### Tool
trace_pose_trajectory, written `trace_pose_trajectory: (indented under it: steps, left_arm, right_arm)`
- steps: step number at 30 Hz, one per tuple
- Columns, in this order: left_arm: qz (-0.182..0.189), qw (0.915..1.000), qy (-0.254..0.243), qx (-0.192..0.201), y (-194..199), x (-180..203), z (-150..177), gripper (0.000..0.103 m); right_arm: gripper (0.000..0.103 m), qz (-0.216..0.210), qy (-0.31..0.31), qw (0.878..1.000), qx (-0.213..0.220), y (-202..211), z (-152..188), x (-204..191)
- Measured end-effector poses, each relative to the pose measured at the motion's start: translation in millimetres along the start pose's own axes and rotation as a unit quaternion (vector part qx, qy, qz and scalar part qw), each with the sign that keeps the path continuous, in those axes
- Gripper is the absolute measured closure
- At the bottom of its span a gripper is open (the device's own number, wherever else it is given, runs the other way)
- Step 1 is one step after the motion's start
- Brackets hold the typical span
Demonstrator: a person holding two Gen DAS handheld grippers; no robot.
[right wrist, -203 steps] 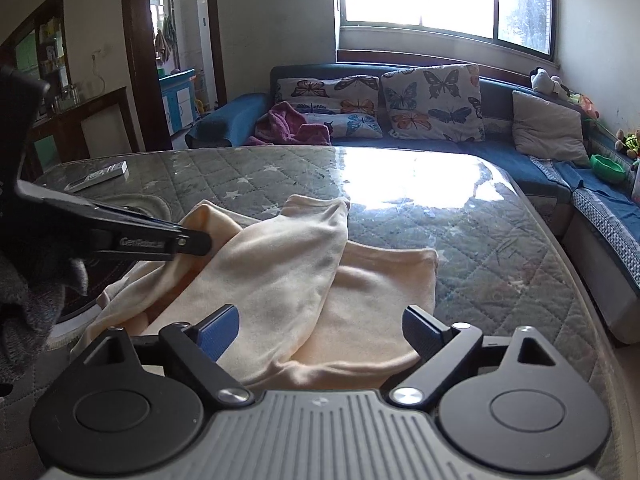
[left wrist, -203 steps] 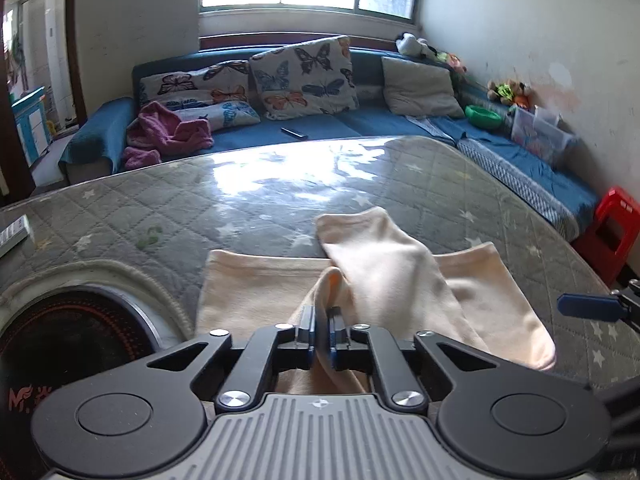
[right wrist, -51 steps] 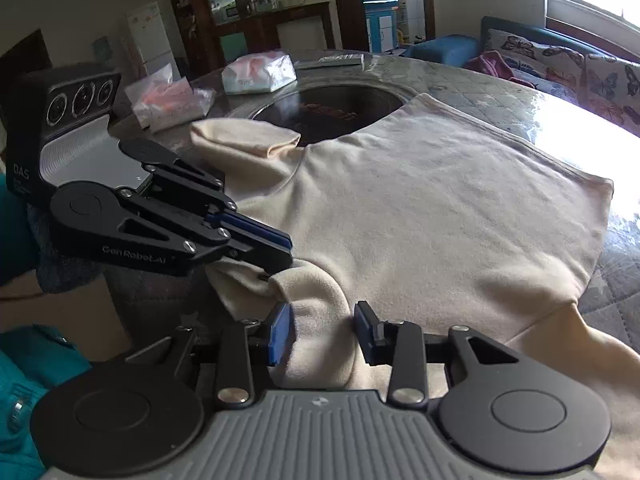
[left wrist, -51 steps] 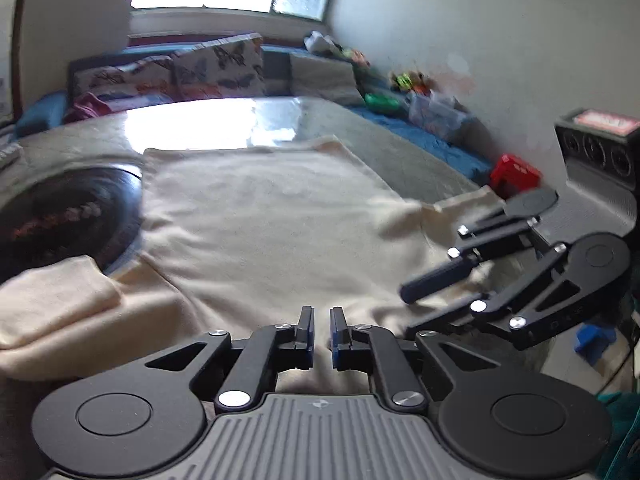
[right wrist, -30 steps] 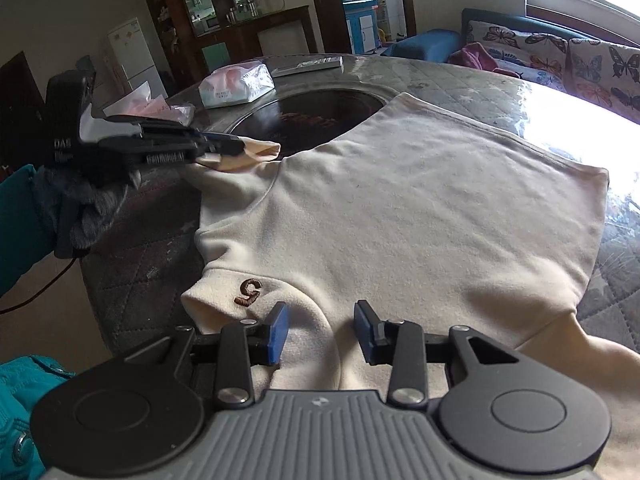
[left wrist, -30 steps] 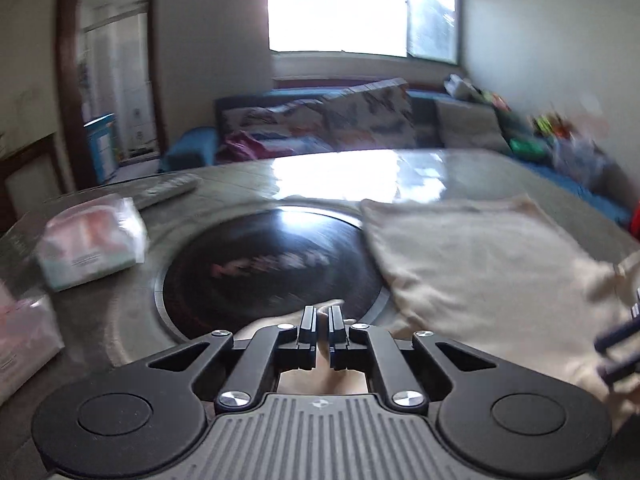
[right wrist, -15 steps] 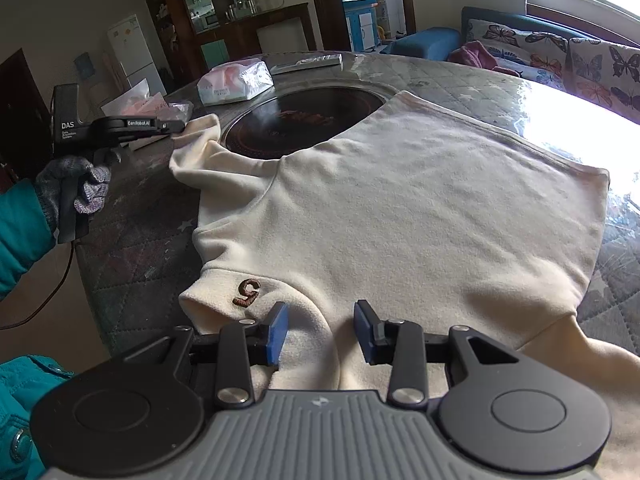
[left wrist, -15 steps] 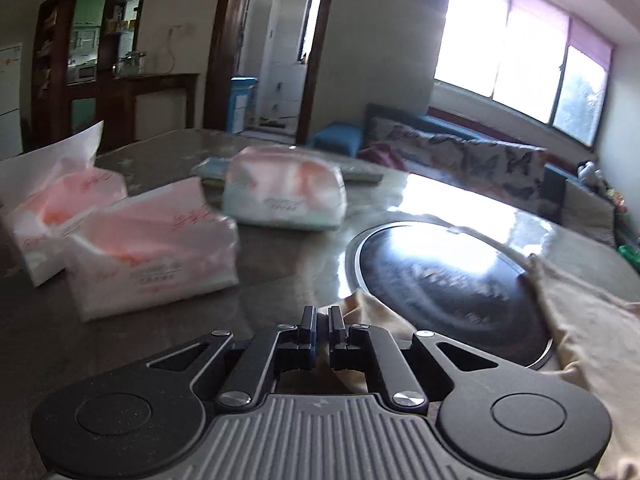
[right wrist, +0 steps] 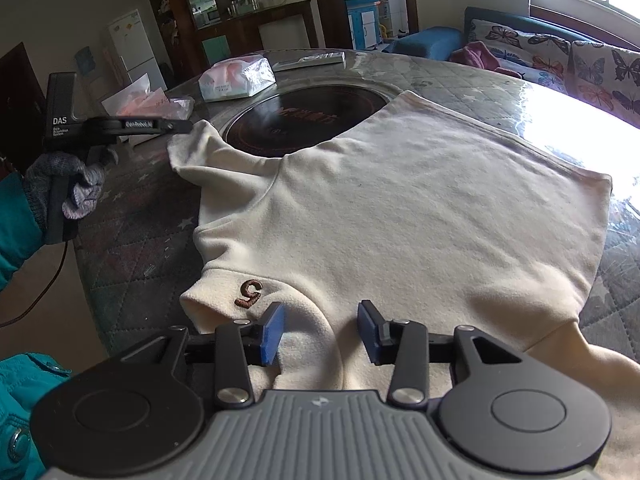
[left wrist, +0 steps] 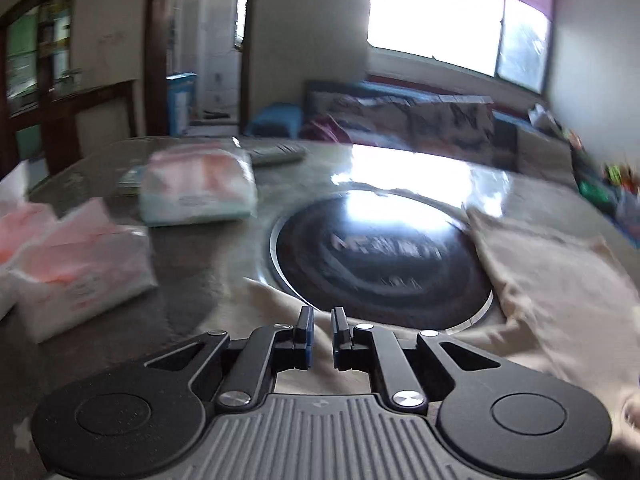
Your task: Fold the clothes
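A cream sweater (right wrist: 420,208) lies spread flat on the quilted table, collar with a brown "5" (right wrist: 249,292) nearest me. Its left sleeve (right wrist: 196,148) stretches out to the left. My left gripper (left wrist: 321,320) sits at that sleeve's cuff (left wrist: 280,304) with its jaws slightly parted, the cloth lying under and between them. It also shows in the right wrist view (right wrist: 182,126) at the cuff tip. My right gripper (right wrist: 321,320) is open, straddling the collar without closing on it.
A black round hotplate (left wrist: 380,256) is set in the table behind the sleeve. Tissue packs (left wrist: 198,188) (left wrist: 76,264) and a remote (right wrist: 310,60) lie at the left. A blue sofa (right wrist: 552,52) with butterfly cushions stands behind. The table edge (right wrist: 92,280) is near left.
My left gripper has pulled the sleeve out to the left, swung back toward the hotplate and parted its jaws a little. My right gripper has stayed open over the collar.
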State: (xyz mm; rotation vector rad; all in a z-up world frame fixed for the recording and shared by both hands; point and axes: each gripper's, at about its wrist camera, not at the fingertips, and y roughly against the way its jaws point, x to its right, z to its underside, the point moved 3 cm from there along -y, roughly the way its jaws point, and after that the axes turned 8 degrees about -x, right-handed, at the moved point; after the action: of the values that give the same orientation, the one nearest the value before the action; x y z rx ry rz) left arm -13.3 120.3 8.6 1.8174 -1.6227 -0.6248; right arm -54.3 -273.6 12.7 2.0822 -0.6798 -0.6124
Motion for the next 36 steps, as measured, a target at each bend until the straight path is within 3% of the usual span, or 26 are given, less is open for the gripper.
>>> trace_pose_trajectory:
  steps: [2, 7, 10, 14, 17, 20, 26, 36]
  left_arm:
    - [-0.003, 0.9995, -0.021, -0.022, -14, 7, 0, 0.092]
    - [-0.038, 0.9961, -0.078, -0.013, -34, 12, -13, 0.091]
    - [-0.052, 0.9957, -0.075, -0.016, -41, 8, -20, 0.090]
    - [-0.068, 0.9952, -0.068, -0.019, -50, 3, -29, 0.077]
    - [-0.068, 0.9970, -0.035, -0.015, -38, 3, -28, 0.079]
    - [-0.026, 0.9992, -0.032, 0.001, -18, 21, -26, 0.079]
    - [0.052, 0.9960, -0.070, -0.020, -13, 77, -13, 0.078]
    - [0.171, 0.9751, -0.131, -0.052, -1, 161, 9, 0.078]
  right_arm:
    - [0.061, -0.001, -0.001, 1.000, 0.001, 0, 0, 0]
    - [0.061, -0.003, -0.002, 1.000, 0.002, 0, 0, 0]
    - [0.061, -0.003, -0.004, 1.000, 0.002, 0, 0, 1]
    - [0.060, -0.002, -0.006, 1.000, 0.004, 0, 0, 0]
    - [0.060, -0.003, -0.012, 1.000, 0.012, 3, 0, 1]
    - [0.060, 0.008, -0.022, 0.999, 0.028, 11, -2, 8]
    - [0.060, 0.051, -0.072, 0.995, 0.056, 23, -2, 40]
    - [0.060, 0.089, -0.139, 0.984, 0.065, 27, 19, 80]
